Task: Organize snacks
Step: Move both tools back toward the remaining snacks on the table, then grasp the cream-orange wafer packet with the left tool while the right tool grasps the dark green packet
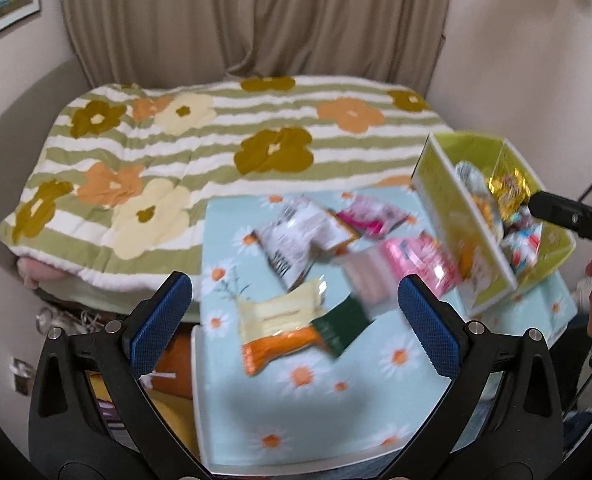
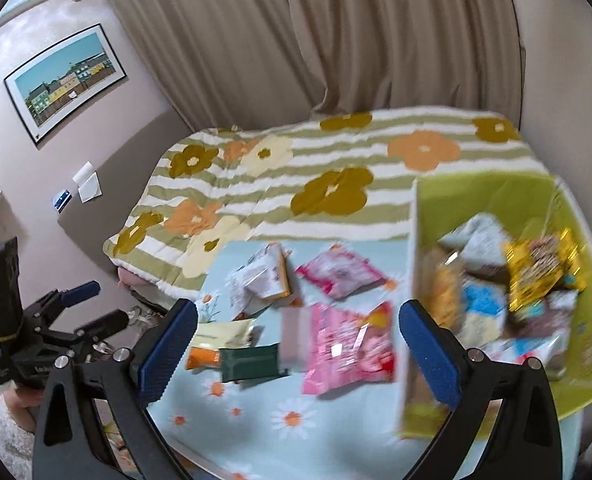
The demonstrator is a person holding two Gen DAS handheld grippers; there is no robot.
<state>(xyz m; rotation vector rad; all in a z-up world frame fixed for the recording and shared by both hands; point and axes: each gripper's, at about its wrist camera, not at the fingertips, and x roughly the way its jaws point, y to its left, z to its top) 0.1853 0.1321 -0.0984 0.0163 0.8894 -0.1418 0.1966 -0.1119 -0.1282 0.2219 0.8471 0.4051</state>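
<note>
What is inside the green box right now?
The green box holds several snack packets, a gold-yellow packet on top and a blue-white one beside it. Anything beneath the pile, and the box floor there, is covered.

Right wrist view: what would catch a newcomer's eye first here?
The lime-green box at right, crammed with snacks, a gold packet on top. Left of it, loose packets lie on the daisy cloth, the big pink packet nearest. Behind lies a flowered blanket.
</note>
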